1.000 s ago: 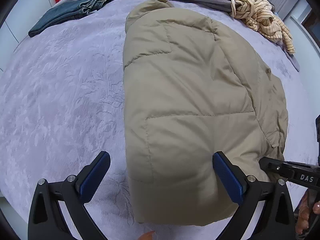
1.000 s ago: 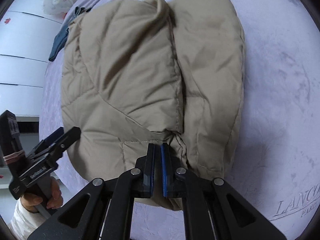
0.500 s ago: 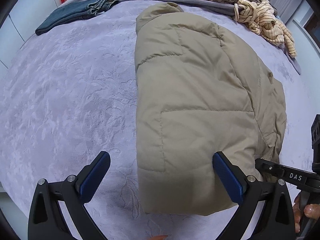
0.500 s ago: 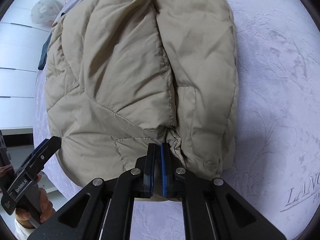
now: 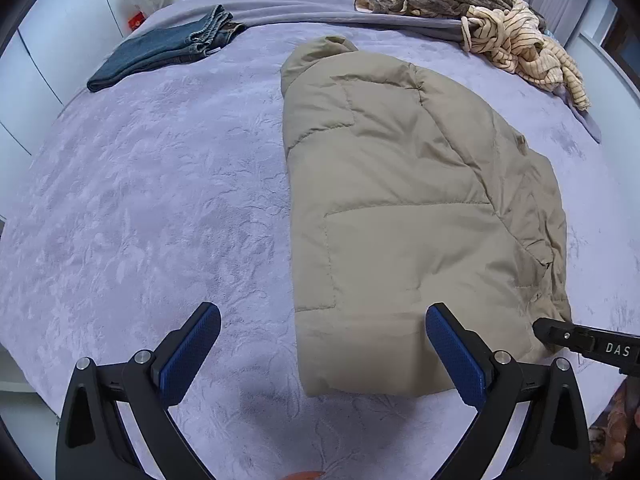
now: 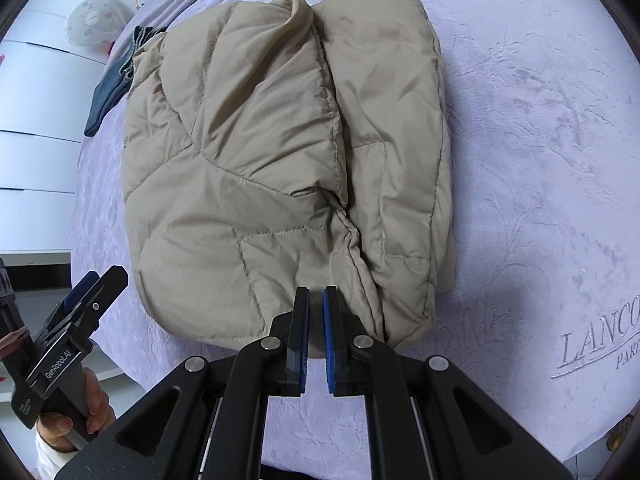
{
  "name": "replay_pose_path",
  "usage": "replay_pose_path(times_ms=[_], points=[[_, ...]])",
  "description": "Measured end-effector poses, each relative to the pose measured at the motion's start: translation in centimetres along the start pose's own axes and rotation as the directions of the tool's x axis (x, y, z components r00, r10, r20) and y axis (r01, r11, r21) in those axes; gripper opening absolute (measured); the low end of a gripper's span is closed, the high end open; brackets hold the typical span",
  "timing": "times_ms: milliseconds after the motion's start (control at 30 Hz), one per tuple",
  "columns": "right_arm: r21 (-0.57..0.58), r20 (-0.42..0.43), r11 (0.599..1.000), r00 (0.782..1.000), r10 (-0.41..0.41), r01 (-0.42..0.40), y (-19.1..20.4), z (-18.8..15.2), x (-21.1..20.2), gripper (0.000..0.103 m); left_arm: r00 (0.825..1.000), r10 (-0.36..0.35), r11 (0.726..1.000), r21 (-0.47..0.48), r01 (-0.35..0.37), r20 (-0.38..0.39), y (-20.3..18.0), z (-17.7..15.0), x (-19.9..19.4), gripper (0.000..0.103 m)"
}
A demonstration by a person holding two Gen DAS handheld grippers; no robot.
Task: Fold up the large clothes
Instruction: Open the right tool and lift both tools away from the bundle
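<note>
The blanket's embroidered logo (image 6: 600, 350) gets chopped by the frame edge, so it only reads "LANCO". Folded jeans (image 6: 108, 96) are mostly tucked behind the jacket (image 6: 280, 160).

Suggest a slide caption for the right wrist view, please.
Right claw, its jaws slightly parted, at the hem of the folded beige puffer jacket on the lavender bedspread.

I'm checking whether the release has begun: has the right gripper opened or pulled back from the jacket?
Yes. The right gripper has parted slightly and backed toward the jacket hem.
</note>
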State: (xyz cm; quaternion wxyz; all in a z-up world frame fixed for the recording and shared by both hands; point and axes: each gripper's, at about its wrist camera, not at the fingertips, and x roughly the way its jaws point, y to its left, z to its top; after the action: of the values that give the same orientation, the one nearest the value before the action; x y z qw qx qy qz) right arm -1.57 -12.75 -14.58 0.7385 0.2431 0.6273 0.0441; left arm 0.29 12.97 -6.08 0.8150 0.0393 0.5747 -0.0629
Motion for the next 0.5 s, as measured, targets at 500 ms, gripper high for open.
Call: replay_pose_path(times_ms=[500], points=[[-0.084, 0.077, 0.996, 0.997, 0.014, -0.008, -1.6, -3.2, -7.1, 0.011, 1.000, 0.012, 1.000, -0.027, -0.012, 0.015, -2.9, -2.8, -5.4, 0.103]])
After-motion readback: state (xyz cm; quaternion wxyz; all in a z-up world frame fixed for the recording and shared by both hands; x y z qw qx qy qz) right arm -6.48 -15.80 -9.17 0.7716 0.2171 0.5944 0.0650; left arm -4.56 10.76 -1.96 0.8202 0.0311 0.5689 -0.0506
